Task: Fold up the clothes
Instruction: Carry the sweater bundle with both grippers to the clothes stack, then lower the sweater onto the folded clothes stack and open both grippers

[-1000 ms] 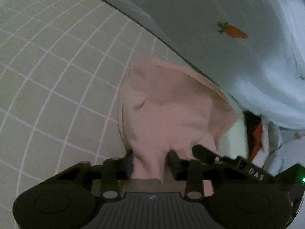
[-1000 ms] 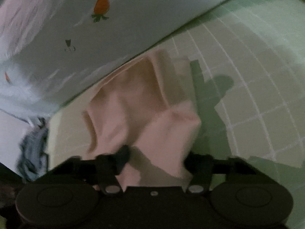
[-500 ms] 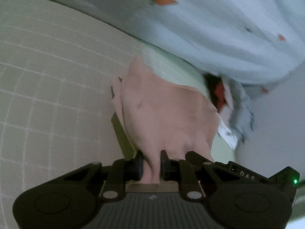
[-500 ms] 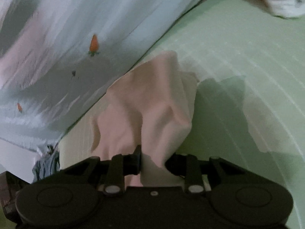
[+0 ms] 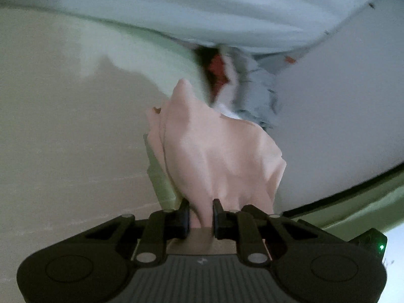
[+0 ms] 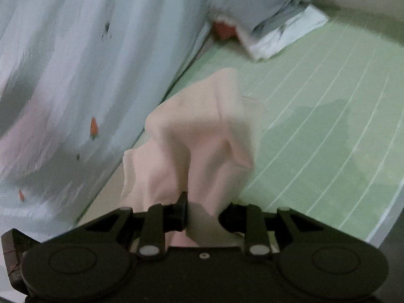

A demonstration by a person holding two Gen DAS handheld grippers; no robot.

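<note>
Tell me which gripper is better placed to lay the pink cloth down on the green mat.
Right, probably. The right gripper holds the pink cloth directly over the green mat; the left gripper faces mostly blurred surface.

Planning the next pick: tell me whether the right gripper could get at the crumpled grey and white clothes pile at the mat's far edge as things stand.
Probably not yet. The right gripper is shut on the pale pink garment, which hangs in front of it. The green gridded mat towards the grey and white clothes pile looks clear otherwise.

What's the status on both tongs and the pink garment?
Left tongs shut on pink garment. Right tongs shut on it too. Garment bunched, lifted over green grid mat. Heap of clothes beyond, not in the way.
</note>
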